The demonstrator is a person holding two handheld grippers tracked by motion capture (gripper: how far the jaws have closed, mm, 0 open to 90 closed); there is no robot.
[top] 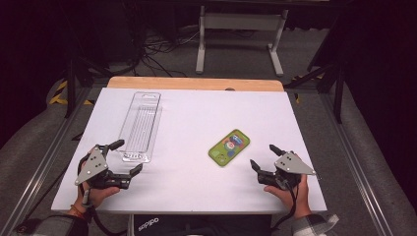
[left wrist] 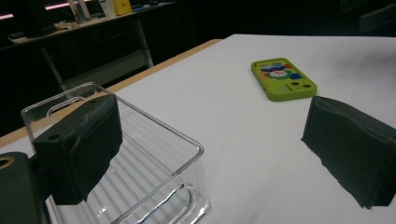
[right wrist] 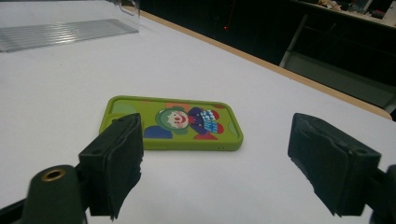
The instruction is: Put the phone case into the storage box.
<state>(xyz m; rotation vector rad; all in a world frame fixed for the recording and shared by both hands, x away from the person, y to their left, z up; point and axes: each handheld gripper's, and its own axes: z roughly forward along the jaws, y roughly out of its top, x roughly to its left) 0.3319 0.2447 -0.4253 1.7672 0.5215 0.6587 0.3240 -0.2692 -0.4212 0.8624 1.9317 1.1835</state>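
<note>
A green phone case (top: 229, 147) with a cartoon clown print lies flat on the white table (top: 192, 118), right of centre. A long clear plastic tray (top: 140, 125) lies left of centre, its near end by my left gripper (top: 129, 157). That gripper is open, one jaw beside the tray's near end (left wrist: 140, 177), nothing between its jaws. My right gripper (top: 263, 157) is open too, just short of the phone case (right wrist: 170, 122), which lies ahead between its jaws without touching them. The case (left wrist: 283, 78) also lies far off in the left gripper view.
The table's wooden far edge (top: 196, 83) borders dark floor with cables and a white metal frame (top: 241, 29). Metal rails (top: 49, 157) run along both sides of the table. A person's hands hold both grippers at the near edge.
</note>
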